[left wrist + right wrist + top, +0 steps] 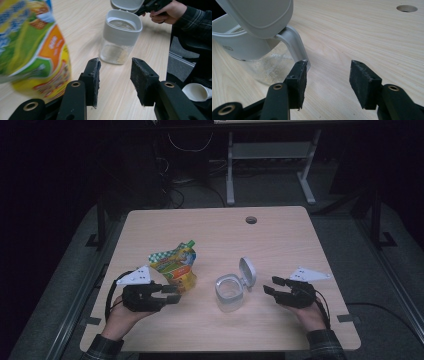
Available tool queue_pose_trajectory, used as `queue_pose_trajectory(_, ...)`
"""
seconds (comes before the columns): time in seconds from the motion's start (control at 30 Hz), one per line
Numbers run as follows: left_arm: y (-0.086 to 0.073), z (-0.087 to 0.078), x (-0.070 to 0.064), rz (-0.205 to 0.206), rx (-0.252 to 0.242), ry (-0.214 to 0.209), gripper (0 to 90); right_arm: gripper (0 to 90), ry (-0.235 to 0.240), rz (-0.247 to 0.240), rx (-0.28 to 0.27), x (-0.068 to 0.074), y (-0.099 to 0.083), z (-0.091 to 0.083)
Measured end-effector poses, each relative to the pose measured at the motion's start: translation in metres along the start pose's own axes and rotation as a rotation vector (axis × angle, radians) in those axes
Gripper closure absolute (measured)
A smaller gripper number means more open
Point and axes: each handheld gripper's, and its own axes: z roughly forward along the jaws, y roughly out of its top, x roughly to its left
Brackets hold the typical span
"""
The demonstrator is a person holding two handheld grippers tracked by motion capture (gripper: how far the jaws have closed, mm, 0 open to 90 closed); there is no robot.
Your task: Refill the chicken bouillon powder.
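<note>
A colourful green, yellow and orange pouch (177, 265) stands on the wooden table (215, 230) at centre left, and it looms at the left of the left gripper view as the pouch (32, 47). My left gripper (174, 295) is open just in front of it, jaws empty. A clear container with a grey rim (230, 292) sits mid-table, its hinged lid (247, 271) flipped up. My right gripper (270, 286) is open just right of the container (254, 47), nothing between its jaws. From the left gripper (115, 80) the container (120, 37) lies ahead.
A round cable hole (251, 220) is near the table's far edge. A desk frame and cables (270, 160) stand on the dark floor beyond. A white paper cup (197, 92) lies low at the right of the left gripper view.
</note>
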Motion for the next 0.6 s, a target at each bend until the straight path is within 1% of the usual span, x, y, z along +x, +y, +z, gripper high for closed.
queue_pose_trajectory(0.17,-0.003,-0.015,0.009,-0.010,-0.007,0.031,58.1,47.7,0.000,0.001,0.002,0.000,0.000,0.000)
queue_pose_trajectory(0.2,-0.004,-0.018,0.011,-0.019,-0.012,0.034,58.0,47.7,0.000,0.001,0.003,0.000,0.000,0.000)
queue_pose_trajectory(0.23,-0.004,-0.020,0.013,-0.020,-0.019,0.041,57.7,47.7,-0.001,0.001,0.003,0.000,0.000,0.000)
queue_pose_trajectory(0.37,-0.006,-0.028,0.020,-0.036,-0.021,0.048,55.8,47.8,0.000,0.001,0.006,0.000,0.000,0.001)
queue_pose_trajectory(0.4,-0.007,-0.029,0.021,-0.042,-0.024,0.055,55.4,47.8,-0.001,0.001,0.007,0.000,0.000,0.001)
queue_pose_trajectory(0.53,-0.009,-0.036,0.027,-0.045,-0.027,0.078,55.4,47.8,-0.001,0.002,0.007,0.000,0.000,0.001)
queue_pose_trajectory(0.57,-0.009,-0.039,0.030,-0.039,-0.023,0.087,55.5,47.8,-0.001,0.002,0.007,0.000,0.000,0.001)
queue_pose_trajectory(0.6,-0.010,-0.040,0.031,-0.044,-0.029,0.092,55.4,47.8,-0.001,0.001,0.008,0.000,0.000,0.001)
